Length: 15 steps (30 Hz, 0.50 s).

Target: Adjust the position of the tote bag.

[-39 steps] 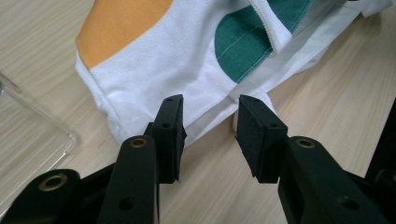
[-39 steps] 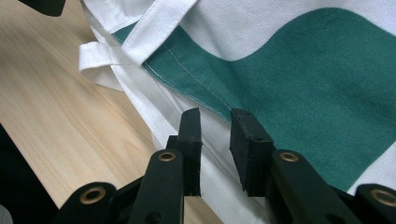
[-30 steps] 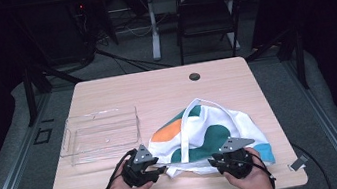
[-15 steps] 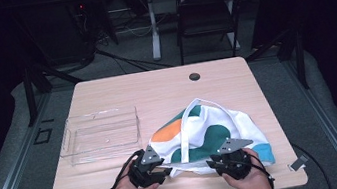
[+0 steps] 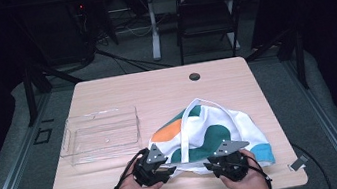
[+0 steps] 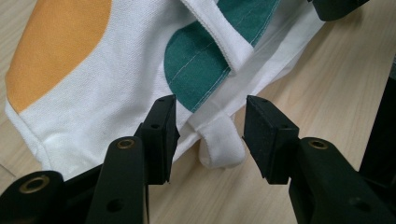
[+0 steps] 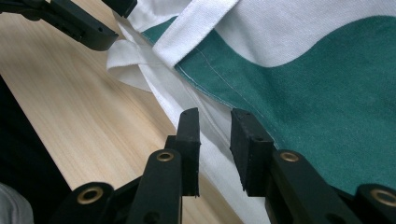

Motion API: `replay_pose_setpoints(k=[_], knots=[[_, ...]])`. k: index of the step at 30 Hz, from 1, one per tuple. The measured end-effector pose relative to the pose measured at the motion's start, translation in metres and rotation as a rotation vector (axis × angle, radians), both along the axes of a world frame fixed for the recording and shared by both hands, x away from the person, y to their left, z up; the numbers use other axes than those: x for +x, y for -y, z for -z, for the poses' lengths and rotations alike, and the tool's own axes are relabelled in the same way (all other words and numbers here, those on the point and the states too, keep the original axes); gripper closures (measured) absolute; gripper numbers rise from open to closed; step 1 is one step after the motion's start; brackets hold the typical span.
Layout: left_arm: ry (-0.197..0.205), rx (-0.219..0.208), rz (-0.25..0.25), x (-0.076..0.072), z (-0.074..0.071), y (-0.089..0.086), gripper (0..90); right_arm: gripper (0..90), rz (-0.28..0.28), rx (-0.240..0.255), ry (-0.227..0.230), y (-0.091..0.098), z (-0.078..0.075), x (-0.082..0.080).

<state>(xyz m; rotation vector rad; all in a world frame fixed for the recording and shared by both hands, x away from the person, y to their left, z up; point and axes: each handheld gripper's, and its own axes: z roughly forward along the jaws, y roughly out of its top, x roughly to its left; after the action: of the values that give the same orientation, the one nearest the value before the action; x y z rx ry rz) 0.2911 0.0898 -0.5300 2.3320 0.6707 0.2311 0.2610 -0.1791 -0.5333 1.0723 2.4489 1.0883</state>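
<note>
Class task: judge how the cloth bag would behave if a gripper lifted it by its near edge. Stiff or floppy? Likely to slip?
The cloth bag lies rumpled and folded, so it would probably sag. Its woven surface looks grippy, so it is unlikely to slip. The thin hem loop may fold between the left gripper pads.

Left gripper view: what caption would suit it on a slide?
Open hand-held gripper straddling a white strap loop at the edge of a fabric bag on a wooden table.

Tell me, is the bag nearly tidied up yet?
Not yet. The cloth bag lies rumpled, so nothing looks finished. The left hand-held gripper stands open around a small white loop at the bag's edge, not pinching it. The right hand-held gripper straddles the hem. The clear tray holds nothing.
</note>
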Motion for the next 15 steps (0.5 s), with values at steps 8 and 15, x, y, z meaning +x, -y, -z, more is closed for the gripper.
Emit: replay_pose_setpoints(k=[8,15], knots=[[-0.002,0.006,0.008,-0.0025,0.0026,-0.0012,54.6,70.1,0.009,-0.042,0.033,-0.0016,0.0005,0.0013],[-0.001,-0.006,-0.002,-0.0027,0.0029,-0.0045,54.6,66.3,0.016,-0.088,0.074,-0.0027,0.0027,0.0047]])
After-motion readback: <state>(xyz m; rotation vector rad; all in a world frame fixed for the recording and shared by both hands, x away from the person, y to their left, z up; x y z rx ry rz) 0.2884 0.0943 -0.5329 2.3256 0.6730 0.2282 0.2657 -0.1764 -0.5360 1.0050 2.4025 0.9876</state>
